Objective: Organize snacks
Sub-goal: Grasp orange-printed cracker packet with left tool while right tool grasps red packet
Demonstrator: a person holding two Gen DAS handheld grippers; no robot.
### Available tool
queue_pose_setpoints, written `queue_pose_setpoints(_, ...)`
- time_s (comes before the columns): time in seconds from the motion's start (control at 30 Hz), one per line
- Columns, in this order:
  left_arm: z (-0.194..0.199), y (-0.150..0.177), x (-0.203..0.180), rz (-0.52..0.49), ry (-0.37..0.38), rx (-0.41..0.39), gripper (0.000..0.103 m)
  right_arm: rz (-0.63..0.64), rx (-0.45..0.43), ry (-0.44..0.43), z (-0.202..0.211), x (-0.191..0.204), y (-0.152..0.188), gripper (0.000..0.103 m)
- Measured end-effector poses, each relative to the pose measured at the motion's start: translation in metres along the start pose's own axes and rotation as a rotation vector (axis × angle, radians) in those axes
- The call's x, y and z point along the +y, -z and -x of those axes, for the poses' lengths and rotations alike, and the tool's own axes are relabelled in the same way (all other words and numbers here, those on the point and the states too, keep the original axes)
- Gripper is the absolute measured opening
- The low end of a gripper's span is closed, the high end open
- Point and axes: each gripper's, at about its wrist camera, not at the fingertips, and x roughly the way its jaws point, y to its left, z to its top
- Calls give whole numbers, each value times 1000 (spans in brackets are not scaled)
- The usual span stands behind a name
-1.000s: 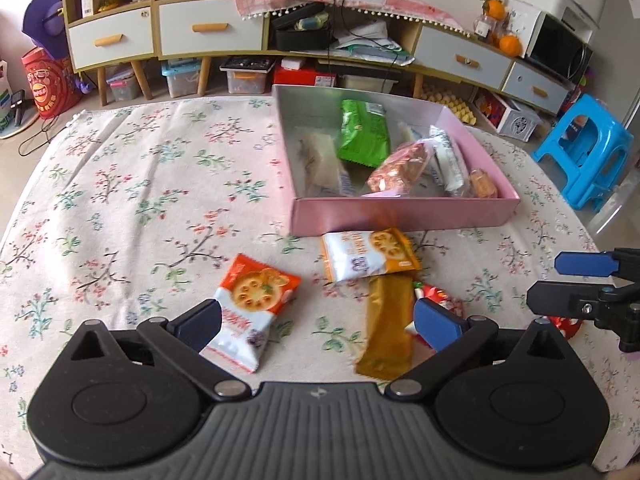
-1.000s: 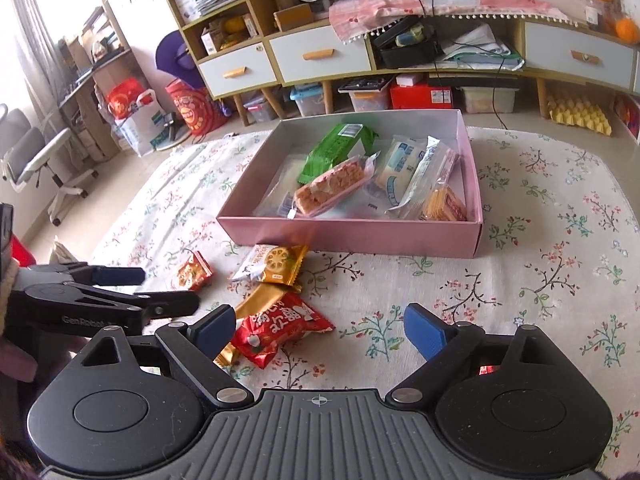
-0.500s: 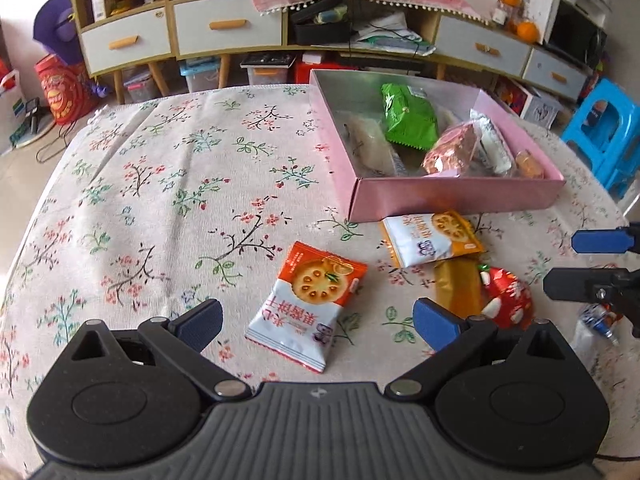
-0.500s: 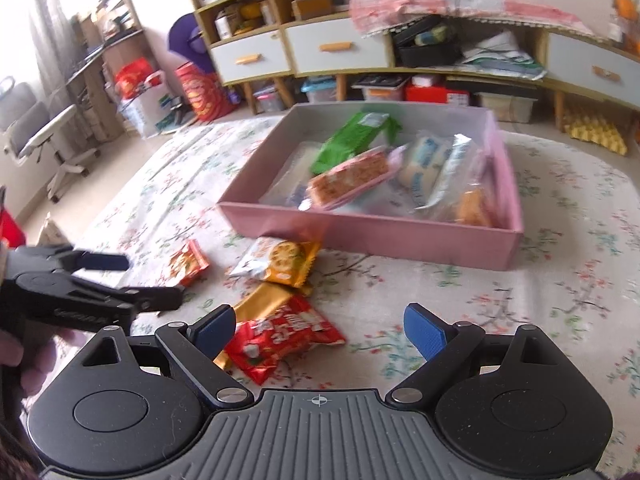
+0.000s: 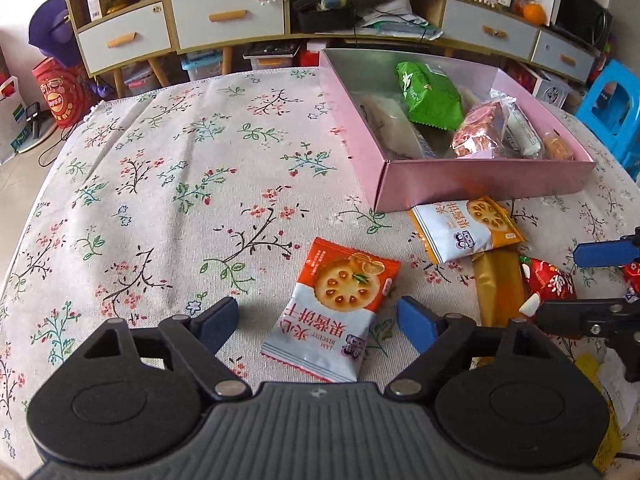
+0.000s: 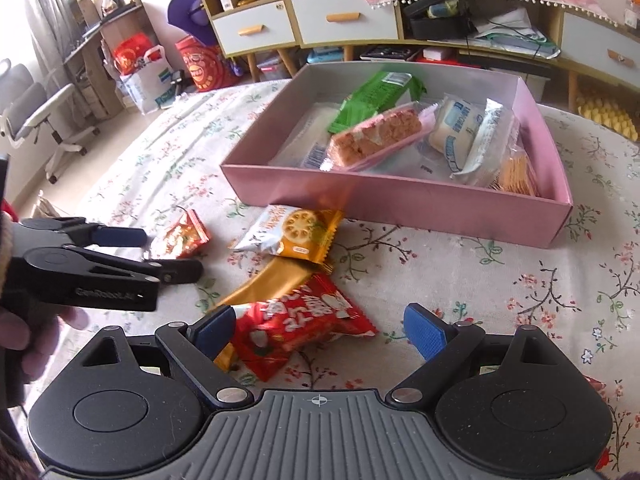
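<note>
A pink box [image 5: 480, 184] [image 6: 400, 204] holds several wrapped snacks. Loose on the floral cloth lie an orange-and-white biscuit packet [image 5: 336, 308] [image 6: 180, 236], a yellow biscuit packet [image 5: 468, 230] [image 6: 292, 230], a gold bar [image 5: 498, 284] [image 6: 272, 278] and a red packet [image 5: 546, 280] [image 6: 300, 320]. My left gripper [image 5: 316, 322] [image 6: 160, 252] is open, its fingers on either side of the orange-and-white packet. My right gripper [image 6: 320, 330] [image 5: 584, 280] is open, with the red packet between its fingers.
The table is covered by a floral cloth [image 5: 180, 184]. Behind it stand cabinets with drawers [image 5: 228, 24], a blue stool [image 5: 612, 104] at the right and an office chair [image 6: 36, 120] at the left.
My left gripper has moved left and forward, so the orange-and-white packet now lies between its fingers. My right gripper has closed in on the red packet.
</note>
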Motion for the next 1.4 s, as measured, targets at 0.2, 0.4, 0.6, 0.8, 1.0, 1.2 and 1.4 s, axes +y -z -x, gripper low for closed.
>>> queue_pose_setpoints(0.2,0,-1,2,5,-6,4,77,-24,14,47,-2,-11,0,93)
queue_pose_setpoints(0.4,1,-2,4,12,-8,8,75,-54,18,108,-1,-23,-1,93)
queue_pose_setpoints(0.6,1,-2,3,10,-9,7,74,-73,13,125,0,-27,-3,91)
queue_pose_setpoints(0.8,1,-3,3,11,-6,5,70,-44,12,121,0,-19,-4,86)
queue_pose_setpoints(1.0,2,-4,5,12,-3,2,66,-22,21,112,-2,-14,-2,48)
queue_pose_setpoints(1.2,5,-3,13,17,14,-8,52,-52,23,85,2,-17,-5,25)
queue_pose_setpoints(1.4,7,-1,29,51,57,-18,42,-121,28,48,7,-27,-6,22)
